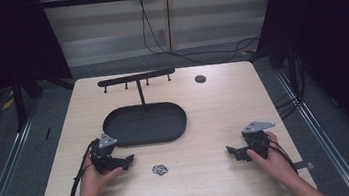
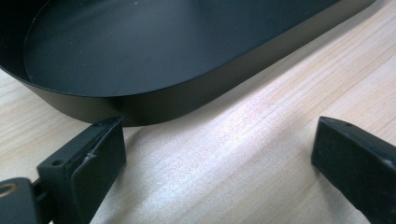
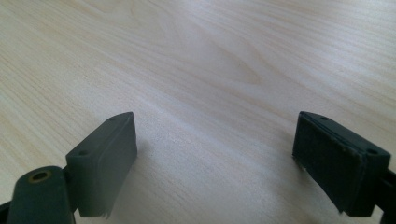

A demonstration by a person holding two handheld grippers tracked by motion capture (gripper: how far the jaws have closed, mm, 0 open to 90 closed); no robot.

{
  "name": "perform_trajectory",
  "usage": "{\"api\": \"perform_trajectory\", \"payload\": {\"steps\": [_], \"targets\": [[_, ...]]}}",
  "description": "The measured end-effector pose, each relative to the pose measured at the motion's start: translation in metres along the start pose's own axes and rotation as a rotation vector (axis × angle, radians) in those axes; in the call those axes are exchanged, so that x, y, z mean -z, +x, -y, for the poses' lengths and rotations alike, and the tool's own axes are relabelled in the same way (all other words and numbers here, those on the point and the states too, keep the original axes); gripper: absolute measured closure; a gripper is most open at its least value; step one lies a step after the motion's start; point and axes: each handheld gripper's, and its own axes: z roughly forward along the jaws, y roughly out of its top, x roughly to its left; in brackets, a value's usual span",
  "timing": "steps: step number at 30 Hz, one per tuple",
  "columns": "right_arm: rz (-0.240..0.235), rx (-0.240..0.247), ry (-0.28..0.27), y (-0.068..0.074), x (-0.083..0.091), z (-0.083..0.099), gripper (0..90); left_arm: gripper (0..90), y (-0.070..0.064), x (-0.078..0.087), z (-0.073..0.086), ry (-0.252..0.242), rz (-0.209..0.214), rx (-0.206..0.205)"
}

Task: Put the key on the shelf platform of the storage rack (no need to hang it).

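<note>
1. At the near left of the bench (image 1: 214, 108), the left claw (image 1: 128, 160) rests low with its jaws spread wide and nothing between them; in the left gripper view its gap (image 2: 217, 154) frames bare wood just short of the tray (image 2: 140, 51).
2. At the near right, the right claw (image 1: 229, 150) is likewise released, its jaws wide apart over plain wood (image 3: 215, 154).
3. Between the two claws, nearer the left one, lies a small dark, knotted-looking object (image 1: 159, 170), close to the bench's front edge; what it is made of is too small to tell.
4. The tray is a matte black oval with a low upright wall; a thin post rises from its far side to a black bar (image 1: 135, 76) with pegs.
5. The bench is pale, fine-grained wood with rounded corners; open surface spreads right of the tray, with a round dark grommet (image 1: 200, 78) near the far edge.
</note>
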Motion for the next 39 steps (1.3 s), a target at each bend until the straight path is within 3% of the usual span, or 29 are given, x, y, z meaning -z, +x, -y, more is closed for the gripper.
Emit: {"api": "perform_trajectory", "payload": {"steps": [4, 8, 11, 12, 13, 14, 15, 18, 21, 24, 28, 39], "targets": [[0.000, 0.000, 0.000, 0.000, 0.000, 0.000, 13.1, 3.3, -0.001, 0.000, 0.000, 0.002, 0.005, 0.003], [0.000, -0.002, 0.002, 0.000, 0.000, 0.000, 13.1, 17.5, -0.008, 0.008, -0.003, 0.034, 0.029, -0.018], [0.000, 0.000, 0.000, 0.000, 0.000, 0.000, 13.1, 17.7, -0.017, 0.011, -0.009, 0.123, 0.048, -0.038], [0.000, 0.000, 0.000, 0.000, 0.000, 0.000, 13.1, 19.5, -0.017, 0.011, -0.009, 0.123, 0.048, -0.038], [0.000, -0.002, 0.001, 0.000, 0.000, 0.000, 13.1, 21.7, -0.022, 0.015, -0.015, 0.167, 0.071, -0.059], [0.000, -0.002, 0.001, 0.000, 0.000, 0.000, 13.1, 22.6, -0.022, 0.015, -0.015, 0.167, 0.071, -0.059], [0.000, -0.001, 0.001, 0.000, 0.000, 0.000, 13.1, 22.8, -0.028, 0.017, -0.021, 0.206, 0.089, -0.068], [0.000, -0.002, 0.002, 0.000, 0.000, 0.000, 13.1, 24.9, -0.031, 0.019, -0.025, 0.220, 0.112, -0.072], [0.000, -0.002, 0.001, 0.000, 0.000, 0.000, 13.1, 27.1, -0.038, 0.023, -0.033, 0.268, 0.131, -0.095], [0.000, 0.002, -0.001, 0.000, 0.000, 0.000, 13.1, 28.0, -0.041, 0.024, -0.035, 0.281, 0.140, -0.090], [0.000, 0.001, 0.000, 0.000, 0.000, 0.000, 13.1, 28.9, -0.047, 0.027, -0.039, 0.315, 0.146, -0.112], [0.000, 0.002, -0.002, 0.000, 0.000, 0.000, 13.1, 29.3, -0.061, 0.031, -0.051, 0.366, 0.212, -0.119]]}}
